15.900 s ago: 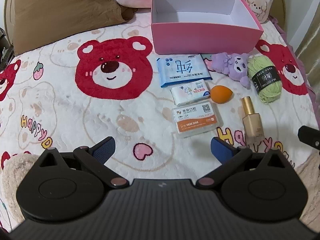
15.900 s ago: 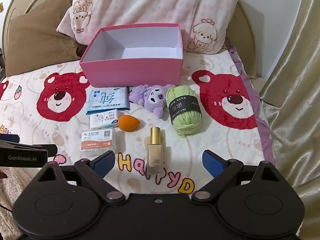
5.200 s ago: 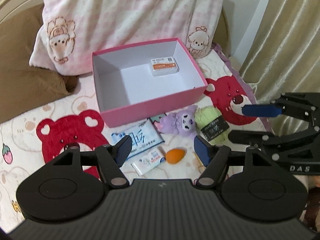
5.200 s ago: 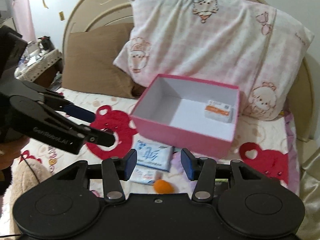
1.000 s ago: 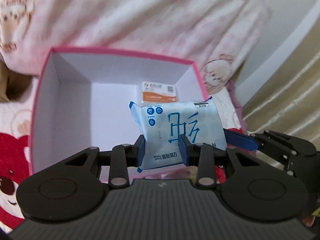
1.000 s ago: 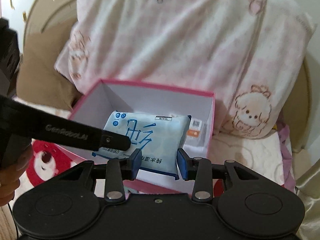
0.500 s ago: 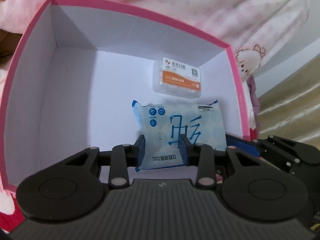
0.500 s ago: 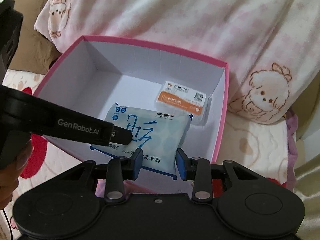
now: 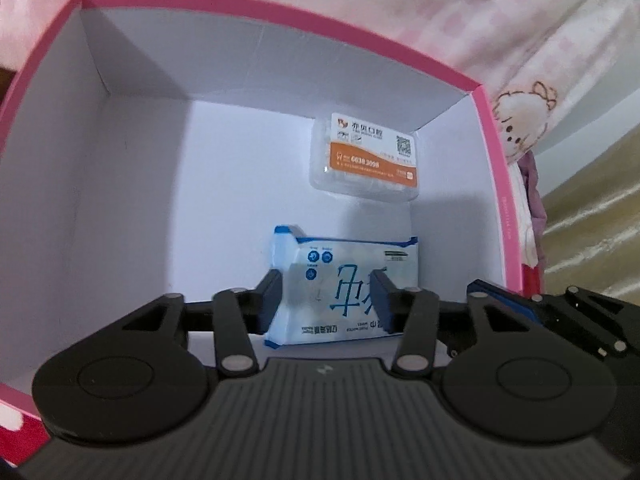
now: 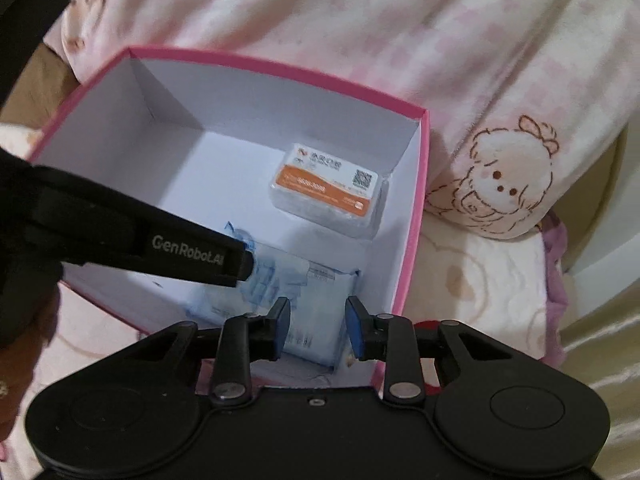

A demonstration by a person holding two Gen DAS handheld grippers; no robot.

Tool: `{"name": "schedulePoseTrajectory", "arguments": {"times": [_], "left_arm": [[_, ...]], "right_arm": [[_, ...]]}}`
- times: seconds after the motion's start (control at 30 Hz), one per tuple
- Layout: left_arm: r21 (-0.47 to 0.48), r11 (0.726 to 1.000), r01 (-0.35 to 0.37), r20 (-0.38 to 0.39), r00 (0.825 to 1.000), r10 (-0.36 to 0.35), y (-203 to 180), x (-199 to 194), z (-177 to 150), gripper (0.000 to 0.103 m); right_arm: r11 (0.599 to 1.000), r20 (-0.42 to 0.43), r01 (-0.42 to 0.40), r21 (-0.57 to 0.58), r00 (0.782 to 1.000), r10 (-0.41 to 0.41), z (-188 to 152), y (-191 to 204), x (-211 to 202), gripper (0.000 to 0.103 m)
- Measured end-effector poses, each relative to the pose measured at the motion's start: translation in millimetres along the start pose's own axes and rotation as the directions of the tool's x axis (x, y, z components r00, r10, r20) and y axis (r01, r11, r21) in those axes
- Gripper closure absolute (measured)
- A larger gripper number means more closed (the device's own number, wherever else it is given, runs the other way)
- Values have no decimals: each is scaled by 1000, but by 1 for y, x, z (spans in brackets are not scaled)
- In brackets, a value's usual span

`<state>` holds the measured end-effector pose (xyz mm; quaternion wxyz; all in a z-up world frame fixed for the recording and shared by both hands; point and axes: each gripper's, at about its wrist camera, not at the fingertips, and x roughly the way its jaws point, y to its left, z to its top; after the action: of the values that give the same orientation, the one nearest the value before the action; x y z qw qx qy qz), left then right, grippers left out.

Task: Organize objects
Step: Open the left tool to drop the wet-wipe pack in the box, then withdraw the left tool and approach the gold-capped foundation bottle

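A pale blue wipes pack [image 9: 332, 280] lies low inside the pink box [image 9: 280, 28], near its right wall. My left gripper [image 9: 326, 298] straddles the pack's near edge; its jaws are opening and the pads stand off the pack. In the right wrist view my right gripper [image 10: 316, 328] is closing, with the wipes pack [image 10: 312, 292] pinched between its blue pads. The left gripper's black finger [image 10: 192, 252] reaches across onto the pack. A small clear case with an orange label [image 9: 364, 164] rests at the back right of the pink box [image 10: 280, 68].
A pink pillow [image 10: 400, 40] with cartoon prints leans right behind the box. The white bed blanket [image 10: 480, 280] lies to the right, and a gold curtain [image 9: 592, 208] hangs beyond it. A person's hand [image 10: 24, 320] holds the left gripper at the left edge.
Both grippers have sunk into the box with the wipes pack. The left jaws have spread wider, and the pack has flattened between them. The right jaws have drawn a little closer together.
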<state>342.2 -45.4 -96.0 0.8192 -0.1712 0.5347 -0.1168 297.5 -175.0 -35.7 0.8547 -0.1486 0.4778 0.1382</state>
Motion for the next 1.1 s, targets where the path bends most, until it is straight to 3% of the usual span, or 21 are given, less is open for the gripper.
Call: {"name": "schedulePoseTrajectory", "arguments": {"times": [0.4, 0.77, 1.1], "left_arm": [[97, 995, 12, 30, 999, -15, -19, -90, -30, 50], [265, 961, -81, 45, 996, 72, -47, -184, -77, 43], [317, 941, -116, 22, 993, 115, -54, -231, -136, 37]], "right_arm": [[985, 142, -164, 45, 977, 156, -28, 1, -89, 62], [969, 172, -244, 47, 957, 233, -60, 9, -162, 60], [963, 159, -270, 8, 951, 266, -101, 25, -213, 53]]}}
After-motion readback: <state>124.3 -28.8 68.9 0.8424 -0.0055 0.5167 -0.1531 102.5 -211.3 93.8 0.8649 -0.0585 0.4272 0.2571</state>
